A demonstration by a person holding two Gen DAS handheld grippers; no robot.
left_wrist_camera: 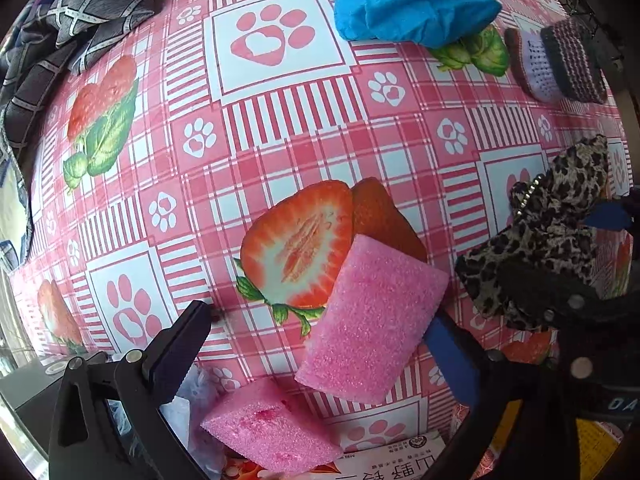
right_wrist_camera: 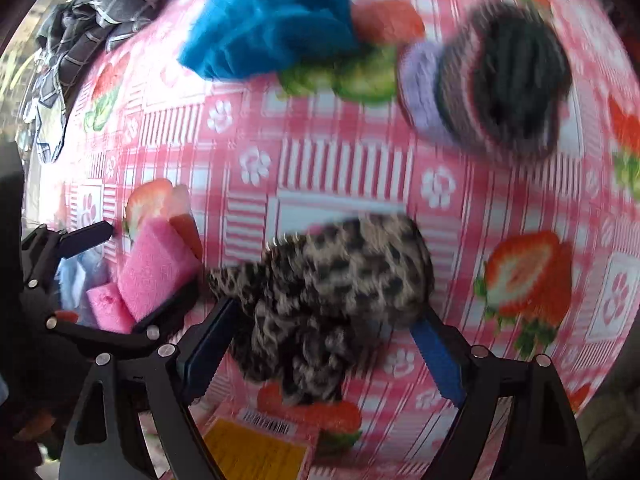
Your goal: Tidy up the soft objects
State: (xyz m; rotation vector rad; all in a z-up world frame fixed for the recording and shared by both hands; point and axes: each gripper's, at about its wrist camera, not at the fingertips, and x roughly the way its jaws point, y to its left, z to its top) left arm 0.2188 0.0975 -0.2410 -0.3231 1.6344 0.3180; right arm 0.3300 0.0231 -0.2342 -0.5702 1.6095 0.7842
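Left tool (left_wrist_camera: 320,344), seen through its own wrist camera, points down at the tabletop (left_wrist_camera: 280,128) with its black fingers spread; a pink sponge block (left_wrist_camera: 372,320) sits tilted between them, its right edge against the blue-padded right finger (left_wrist_camera: 452,360), the left finger clear of it. Whether it is pinched cannot be told. A second pink sponge block (left_wrist_camera: 268,428), coarse and porous, lies just below, beside a printed packet (left_wrist_camera: 392,460). This view alone shows the sponges' grainy surface sharply. A crumpled blue cloth (left_wrist_camera: 412,0) lies at the top, a knitted striped piece (left_wrist_camera: 560,60) at upper right, a dark plaid fabric (left_wrist_camera: 80,20) at upper left. The leopard-print fabric (left_wrist_camera: 552,240) hangs at the right edge.

Right wrist view is motion-blurred. Right tool (right_wrist_camera: 320,344) has its fingers spread wide, the leopard-print fabric (right_wrist_camera: 332,292) bunched between them, soft and rumpled; the pads do not visibly press it. Only here does the left tool (right_wrist_camera: 132,276) appear from outside, with the pink sponge block (right_wrist_camera: 156,268) between its fingers. The knitted striped piece (right_wrist_camera: 492,80) shows as a rounded roll, purple and dark. The blue cloth (right_wrist_camera: 272,20) sits near it. A yellow label with barcode (right_wrist_camera: 256,444) lies at the bottom. The tabletop (right_wrist_camera: 340,160) carries a glossy pink check cover printed with strawberries and paws.
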